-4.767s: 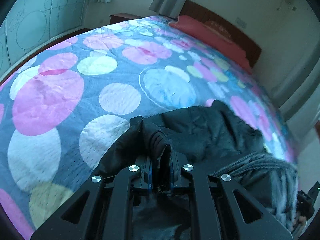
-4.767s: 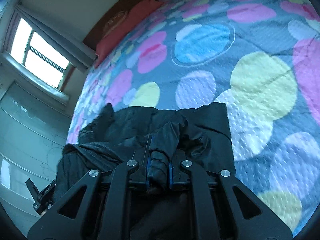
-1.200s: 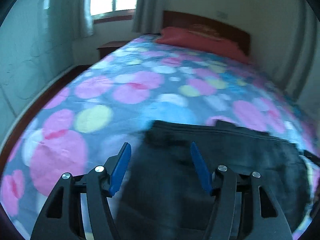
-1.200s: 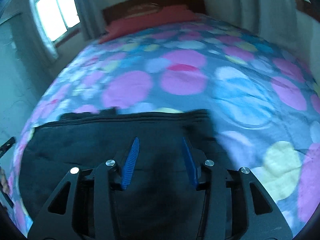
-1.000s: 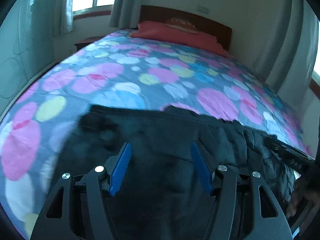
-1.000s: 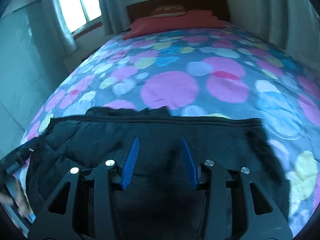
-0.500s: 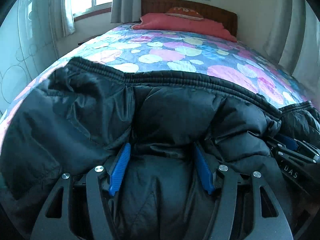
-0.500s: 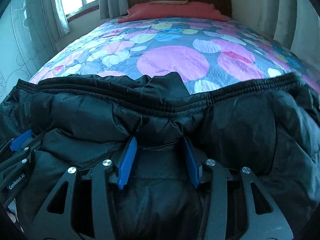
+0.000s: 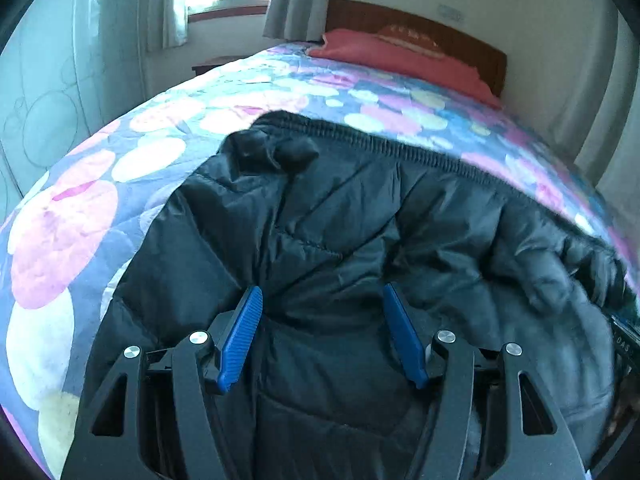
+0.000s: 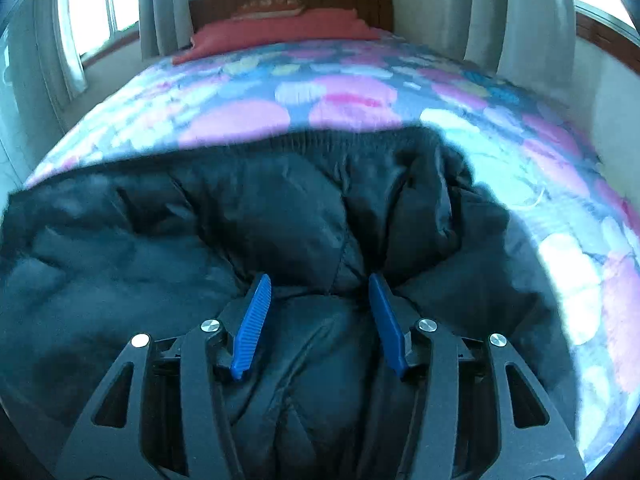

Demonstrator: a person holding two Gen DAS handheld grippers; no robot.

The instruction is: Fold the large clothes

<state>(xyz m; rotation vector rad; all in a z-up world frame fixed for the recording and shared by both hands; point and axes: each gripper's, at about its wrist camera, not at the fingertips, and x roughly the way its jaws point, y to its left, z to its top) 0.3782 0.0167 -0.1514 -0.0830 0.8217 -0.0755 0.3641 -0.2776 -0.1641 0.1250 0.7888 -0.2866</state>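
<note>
Black puffer jacket [image 9: 360,220] lies rumpled, ribbed hem uppermost.

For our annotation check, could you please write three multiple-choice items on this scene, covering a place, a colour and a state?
1. Where does the black puffer jacket lie?
A. on the bedspread at the near end of the bed
B. on the red pillow
C. on the floor

2. What colour are the gripper pads?
A. red
B. blue
C. yellow

3. How does the left gripper stand?
A. shut on a sleeve
B. out of view
C. open over the jacket

Answers:
1 A, the jacket lies on the dotted cover, far from the red pillow at the headboard.
2 B, both wrist views show ribbed blue pads.
3 C, its jaws stand apart with only jacket fabric below.
</note>
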